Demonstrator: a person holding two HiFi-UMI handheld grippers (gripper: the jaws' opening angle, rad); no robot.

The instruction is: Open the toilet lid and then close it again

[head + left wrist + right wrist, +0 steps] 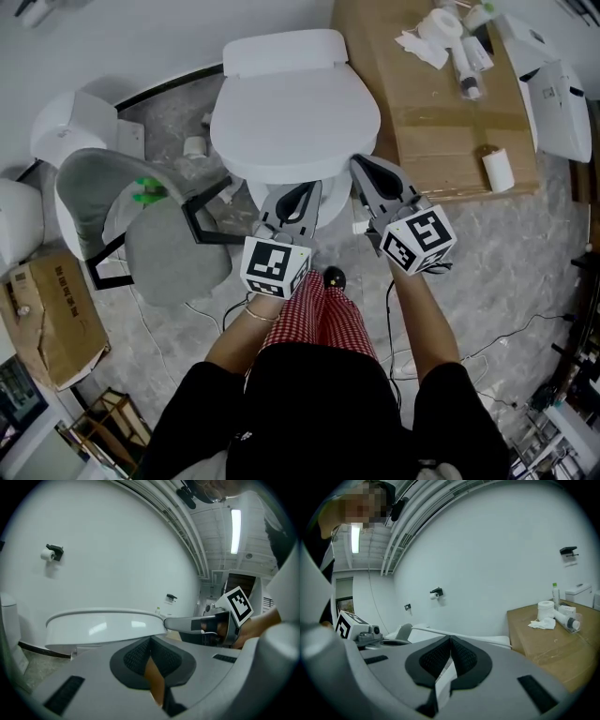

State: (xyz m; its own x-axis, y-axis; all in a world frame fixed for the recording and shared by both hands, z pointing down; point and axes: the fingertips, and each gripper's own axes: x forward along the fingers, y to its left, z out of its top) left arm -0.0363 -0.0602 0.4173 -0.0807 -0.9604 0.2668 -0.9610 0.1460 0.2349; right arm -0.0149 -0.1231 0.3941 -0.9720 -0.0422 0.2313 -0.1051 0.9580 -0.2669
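at the far left a grey chair (155, 234) stands beside the toilet, well clear of the work. the left gripper (303, 190) has its claw pressed together with nothing between the pads, and its tips sit just below the front rim of the toilet lid (295, 117). the lid lies flat and shut over the bowl. in the left gripper view its edge (103, 627) runs level just beyond the tips. the right gripper (364, 165) is also pinched shut and empty, its tip touching or just beside the lid's front right edge. a cardboard box (441, 131) with paper rolls on top stands to the right. with the lid down, this looks like the approach to opening. the next move calls for a tip slipped under the front lip, or a claw spread to pinch the rim, then a swing up towards the tank.
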